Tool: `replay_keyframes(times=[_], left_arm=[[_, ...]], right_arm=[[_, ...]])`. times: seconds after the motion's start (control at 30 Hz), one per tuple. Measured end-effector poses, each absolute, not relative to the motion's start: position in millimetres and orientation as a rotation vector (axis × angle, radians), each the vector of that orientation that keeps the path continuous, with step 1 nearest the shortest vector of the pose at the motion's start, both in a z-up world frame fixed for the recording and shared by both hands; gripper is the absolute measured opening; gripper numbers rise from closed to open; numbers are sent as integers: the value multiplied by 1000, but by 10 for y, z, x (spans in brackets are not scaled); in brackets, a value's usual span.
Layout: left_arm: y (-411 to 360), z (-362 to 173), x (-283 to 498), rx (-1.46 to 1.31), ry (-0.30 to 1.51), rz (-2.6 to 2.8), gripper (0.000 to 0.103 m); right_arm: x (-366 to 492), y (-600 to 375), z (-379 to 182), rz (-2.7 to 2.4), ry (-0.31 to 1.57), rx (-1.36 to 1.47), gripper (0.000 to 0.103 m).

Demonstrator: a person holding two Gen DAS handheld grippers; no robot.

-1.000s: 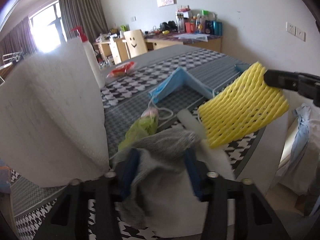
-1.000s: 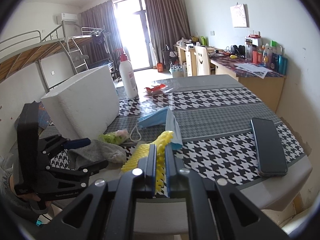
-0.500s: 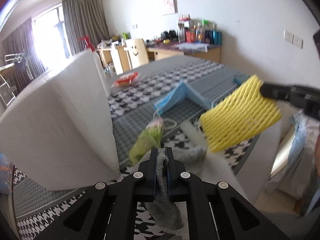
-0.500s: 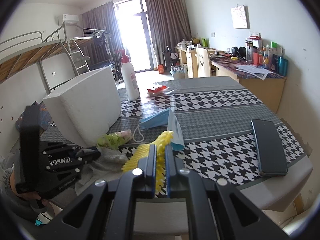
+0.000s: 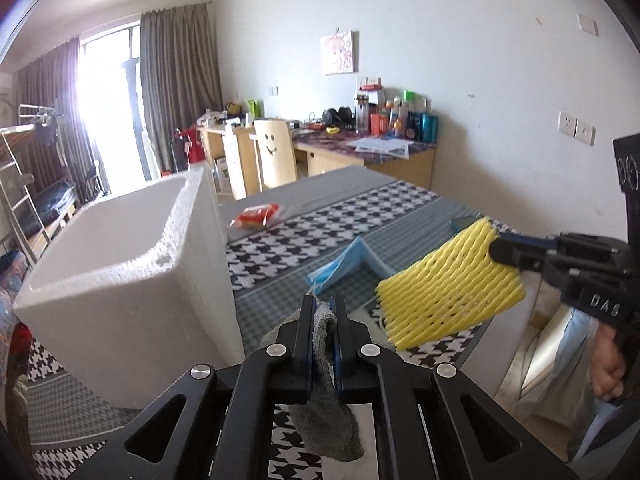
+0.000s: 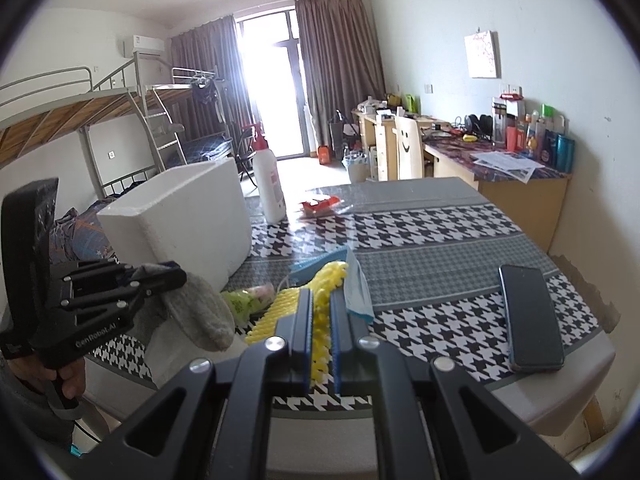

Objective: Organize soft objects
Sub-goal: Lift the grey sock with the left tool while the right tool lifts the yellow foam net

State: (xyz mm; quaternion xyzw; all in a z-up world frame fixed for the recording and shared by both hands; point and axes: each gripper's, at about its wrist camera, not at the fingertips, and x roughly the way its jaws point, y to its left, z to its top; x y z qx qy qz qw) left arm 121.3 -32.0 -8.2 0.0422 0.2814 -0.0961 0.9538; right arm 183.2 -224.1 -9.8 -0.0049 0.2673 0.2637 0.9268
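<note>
Since a second ago the left gripper (image 5: 325, 312) has clamped its jaws on the grey sock (image 5: 328, 408) and lifted it off the tabletop (image 5: 400, 212); the sock's long axis now runs near vertical, its free end drooping toward the bottom of the left wrist view. At the left of that view stands the white foam box (image 5: 132, 280), open side up, just beside the sock. Right of centre, the blue face mask (image 5: 348, 260) lies folded on the houndstooth cloth. At the right edge the right gripper (image 5: 496, 246) pinches one corner of the yellow foam net (image 5: 448, 292), which hangs clear of the tabletop, its long axis slanting down to the lower left.

In the right wrist view the left gripper (image 6: 180, 274) sits at the left with the sock (image 6: 200, 312) dangling from it. At centre the right gripper (image 6: 320, 308) has its jaws closed on the net (image 6: 320, 328). A phone (image 6: 530, 320) lies at the right, well apart.
</note>
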Motion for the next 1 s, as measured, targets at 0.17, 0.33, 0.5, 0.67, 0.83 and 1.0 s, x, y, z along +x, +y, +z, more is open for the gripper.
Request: replay_keyframes(times=[0.17,0.33,0.5,0.67,0.83,1.0], left_arm=[[-299,26,1200,71,543,-191,7],[-259,109,1206,54,527,-184,7],[-243,199,1227,44,514,-184,7],[-229,306,1241,52,486,-181,7],[-211,401,1274,43,465,-176,7],[-175,447,1305,33,454,-168,7]], right_arm=[[1819,-2214,-51,539,531,-13,10],[1802,-2195,4,533,516,-17,10],[1804,-2188,64,529,500,-18,10],[1794,-2188,124,527,482,-22,10],[1786,-2192,171,520,466,-24,10],[1804,-2174,211,514,456,-25,10]])
